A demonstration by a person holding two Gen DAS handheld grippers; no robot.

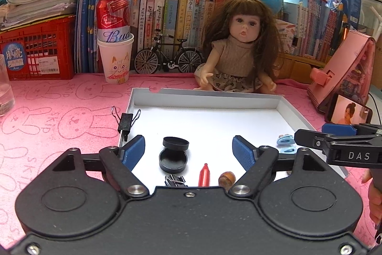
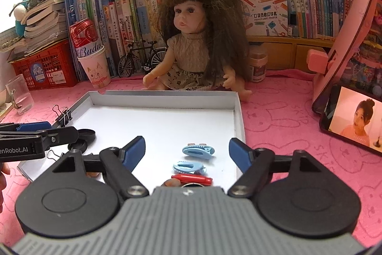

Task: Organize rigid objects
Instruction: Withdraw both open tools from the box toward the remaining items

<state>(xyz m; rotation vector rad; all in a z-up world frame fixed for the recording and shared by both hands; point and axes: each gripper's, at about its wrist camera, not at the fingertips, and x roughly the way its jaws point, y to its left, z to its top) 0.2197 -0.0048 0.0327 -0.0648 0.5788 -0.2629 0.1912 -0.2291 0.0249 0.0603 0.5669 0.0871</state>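
left gripper (image 1: 188, 152) spread wide, empty, over black tin (image 1: 172, 160) | right gripper (image 2: 187, 152) spread, empty, over blue hair clips (image 2: 198, 151) | small items gathered in white tray (image 1: 205, 98), likely for sorting | binder clip (image 1: 125, 121) on tray's left rim

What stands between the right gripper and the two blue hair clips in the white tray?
Nothing visible does. The right gripper is open above the white tray, and the two blue hair clips lie directly between its fingers, with only bare tray floor around them.

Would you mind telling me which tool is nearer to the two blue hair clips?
Right. The right tool hovers open directly before the blue hair clips; the left tool sits off to their left.
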